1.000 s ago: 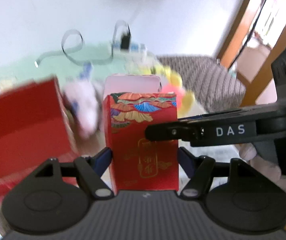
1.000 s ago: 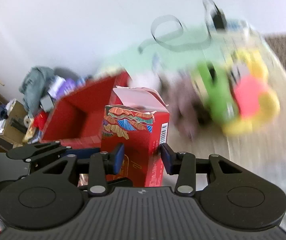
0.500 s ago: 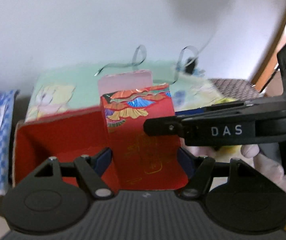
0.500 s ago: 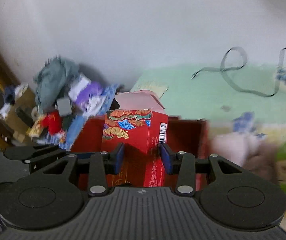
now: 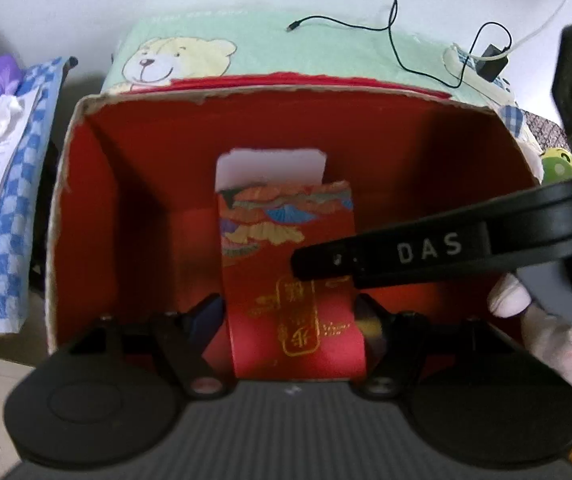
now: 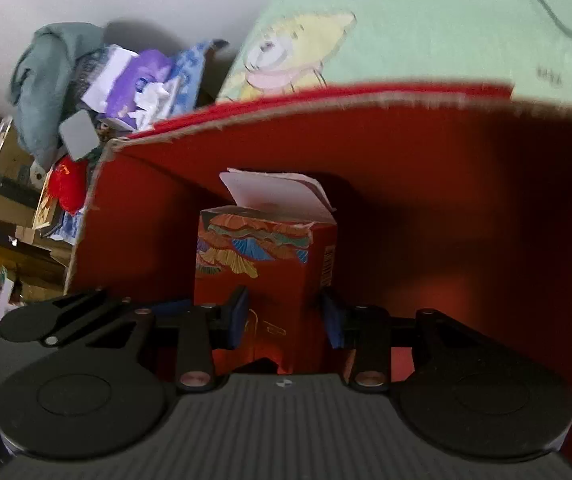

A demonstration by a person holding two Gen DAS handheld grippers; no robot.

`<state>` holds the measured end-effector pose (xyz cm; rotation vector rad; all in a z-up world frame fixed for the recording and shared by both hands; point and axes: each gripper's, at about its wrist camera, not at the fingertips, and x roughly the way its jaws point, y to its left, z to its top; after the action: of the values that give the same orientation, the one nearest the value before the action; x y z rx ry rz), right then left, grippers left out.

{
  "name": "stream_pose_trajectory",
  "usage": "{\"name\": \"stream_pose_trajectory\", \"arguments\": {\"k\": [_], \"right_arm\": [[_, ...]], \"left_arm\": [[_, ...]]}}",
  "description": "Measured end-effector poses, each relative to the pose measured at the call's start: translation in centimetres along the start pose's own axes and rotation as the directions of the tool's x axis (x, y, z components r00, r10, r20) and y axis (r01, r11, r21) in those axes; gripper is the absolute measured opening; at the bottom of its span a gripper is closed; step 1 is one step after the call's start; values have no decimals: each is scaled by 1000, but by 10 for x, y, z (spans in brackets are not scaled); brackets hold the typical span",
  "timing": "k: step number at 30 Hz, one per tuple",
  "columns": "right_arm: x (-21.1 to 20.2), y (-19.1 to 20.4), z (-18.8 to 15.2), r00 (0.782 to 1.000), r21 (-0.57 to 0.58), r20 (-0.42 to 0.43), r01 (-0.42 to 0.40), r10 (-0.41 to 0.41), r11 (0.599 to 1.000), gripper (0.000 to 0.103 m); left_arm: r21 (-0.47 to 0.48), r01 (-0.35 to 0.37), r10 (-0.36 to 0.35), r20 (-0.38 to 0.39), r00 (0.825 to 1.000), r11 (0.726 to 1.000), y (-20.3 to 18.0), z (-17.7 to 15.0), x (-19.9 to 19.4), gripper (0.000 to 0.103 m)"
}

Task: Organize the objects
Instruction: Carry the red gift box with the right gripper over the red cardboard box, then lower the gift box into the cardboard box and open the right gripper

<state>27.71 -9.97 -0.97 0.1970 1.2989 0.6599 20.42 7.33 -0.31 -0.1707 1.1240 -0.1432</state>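
1. While the carton (image 5: 290, 280) hangs inside the red box (image 5: 86, 216), both claws hold it: the left gripper (image 5: 290, 316) clamps its wide faces, the right gripper (image 6: 284, 314) its narrow sides, jaws having just closed further.
2. The carton's open white flap (image 6: 274, 196) points to 12 o'clock, near the back wall.
3. Risk: the flap may catch or crumple on that wall if pushed further in.
4. Risk: the right claw's arm, crossing from 3 o'clock in the left view, could strike the box rim.
5. Uneven release would likely tip the carton.
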Motion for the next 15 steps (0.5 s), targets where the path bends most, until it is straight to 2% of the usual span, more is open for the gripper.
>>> {"name": "stream_pose_trajectory", "arguments": {"k": [1, 4, 8, 15], "right_arm": [[1, -2, 0, 1000, 17, -18, -4, 4, 1000, 38], [1, -3, 0, 999, 42, -41, -4, 6, 999, 38], [11, 2, 2, 994, 37, -102, 34, -30, 999, 37], [24, 17, 12, 993, 28, -119, -23, 26, 999, 29]], "left_arm": [[2, 4, -4, 9, 1000, 1000, 1, 0, -3, 71], [15, 24, -24, 34, 999, 1000, 2, -3, -18, 70], [62, 18, -22, 60, 998, 998, -3, -12, -30, 71], [134, -31, 20, 84, 996, 990, -15, -13, -37, 68]]}}
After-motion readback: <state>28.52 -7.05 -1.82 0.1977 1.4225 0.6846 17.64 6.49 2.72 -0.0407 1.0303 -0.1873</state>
